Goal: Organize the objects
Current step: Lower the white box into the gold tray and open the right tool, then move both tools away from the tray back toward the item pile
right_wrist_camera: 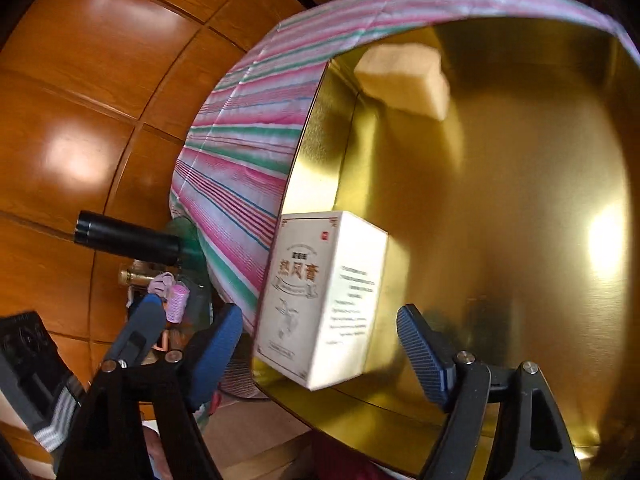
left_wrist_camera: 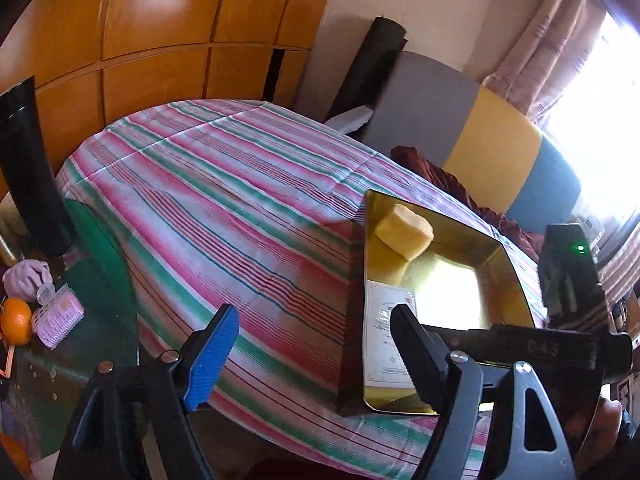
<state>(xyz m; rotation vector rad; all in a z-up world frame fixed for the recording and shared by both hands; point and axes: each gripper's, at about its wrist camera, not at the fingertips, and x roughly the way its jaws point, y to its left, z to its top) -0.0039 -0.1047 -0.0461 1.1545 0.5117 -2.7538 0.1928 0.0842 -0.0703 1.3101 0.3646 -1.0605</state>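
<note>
Item: gold tin box, open, resting on your striped bedspread.
Contents: a yellow sponge block in its far corner and a white carton printed with Chinese characters at the near wall.
Your right gripper: jaws spread, the carton between them, pads clear of it.
Your left gripper: jaws spread over the bedspread beside the tin, nothing gripped.
Nearby: an orange and a pink hair roller on the side table.

Daylight floods from a blown-out window up right of the left jaws. Ahead of both jaws glare burns on the gold tin; the box between the right jaws is blurred. Fisheye bends the edges; corners go black.
</note>
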